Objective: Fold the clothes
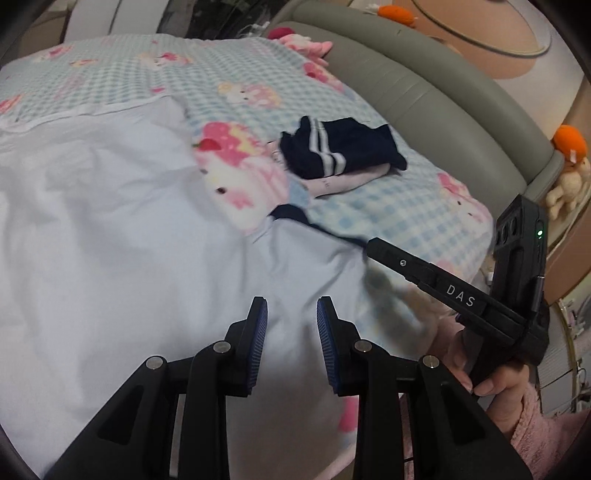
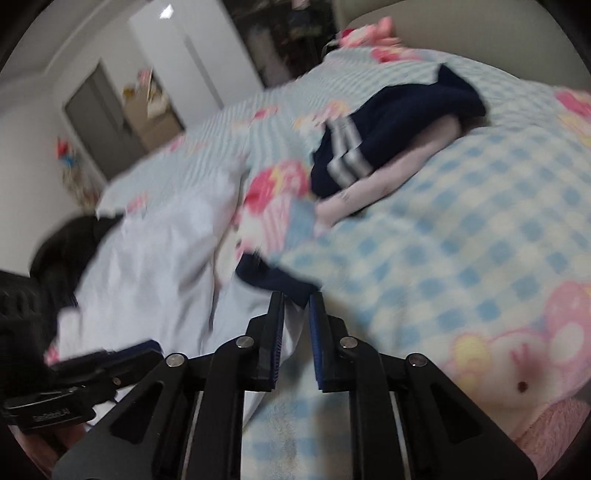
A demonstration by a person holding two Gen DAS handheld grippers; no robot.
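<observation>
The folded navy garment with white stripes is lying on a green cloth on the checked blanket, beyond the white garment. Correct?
Not quite. In the left wrist view the navy garment lies on a pale pink cloth, not green. It does sit on the checked blanket, beyond the white garment.

Two grippers (image 1: 291,314), three garments (image 1: 110,229)

Bed (image 1: 424,206) under a blue-and-white checked blanket (image 1: 236,66) printed with pink cartoon figures. Padded grey-green headboard (image 1: 436,92) along the far edge, orange and cream plush toys (image 1: 569,166) perched on its ledge. Pale white walls (image 2: 29,122) and tall white wardrobe doors (image 2: 207,48) beyond the bed. Grey doorway (image 2: 99,110) to the left, blurred. Bright ceiling spot (image 2: 166,11) above. Soft indoor light.
</observation>
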